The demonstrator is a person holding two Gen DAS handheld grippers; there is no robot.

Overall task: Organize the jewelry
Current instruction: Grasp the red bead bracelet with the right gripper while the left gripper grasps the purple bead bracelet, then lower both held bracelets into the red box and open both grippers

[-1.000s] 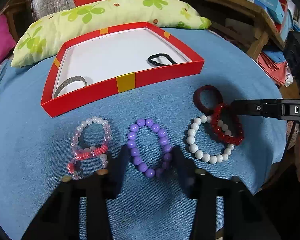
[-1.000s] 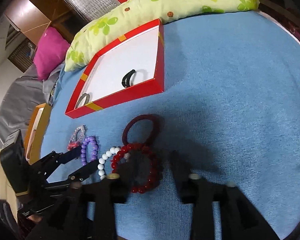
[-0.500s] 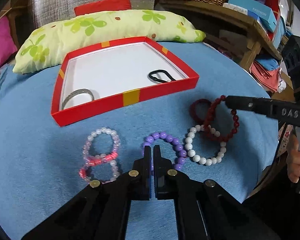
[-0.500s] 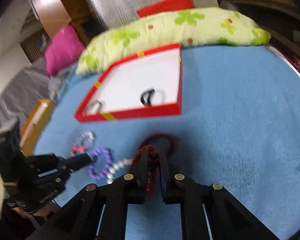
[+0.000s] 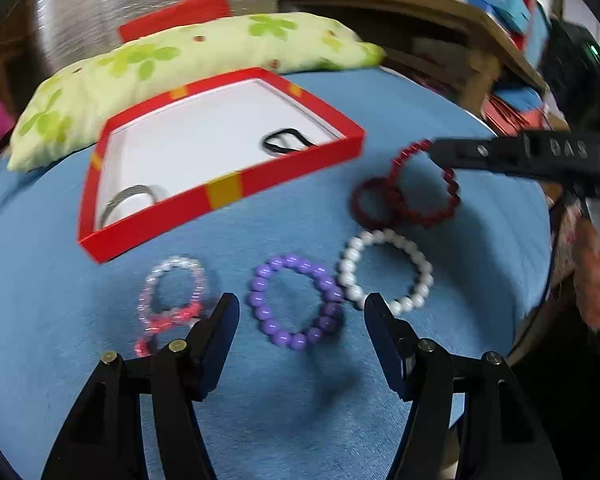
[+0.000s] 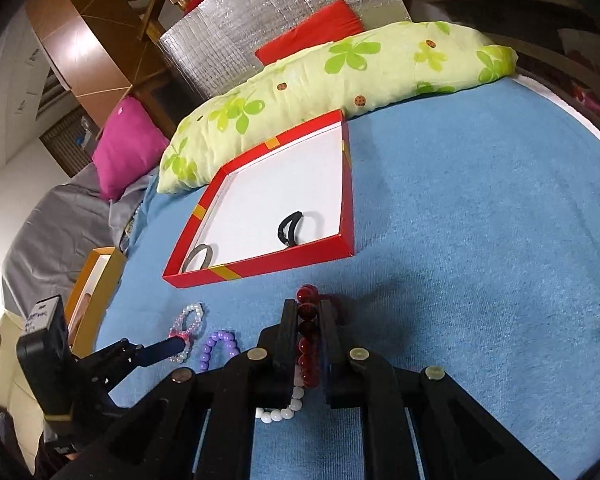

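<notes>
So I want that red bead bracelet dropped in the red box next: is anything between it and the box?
Nothing visible. The right claw grips the red bead bracelet, and only bare blue cloth lies between it and the red box; its low near wall must be cleared.

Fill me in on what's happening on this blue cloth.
A person with a gripper in each hand is sorting bracelets into the red box, which already holds a black hair tie and a grey band. The right gripper is shut on the red bead bracelet. The left gripper is opening around the purple bracelet without gripping it. White and pink bracelets lie on the cloth.
</notes>
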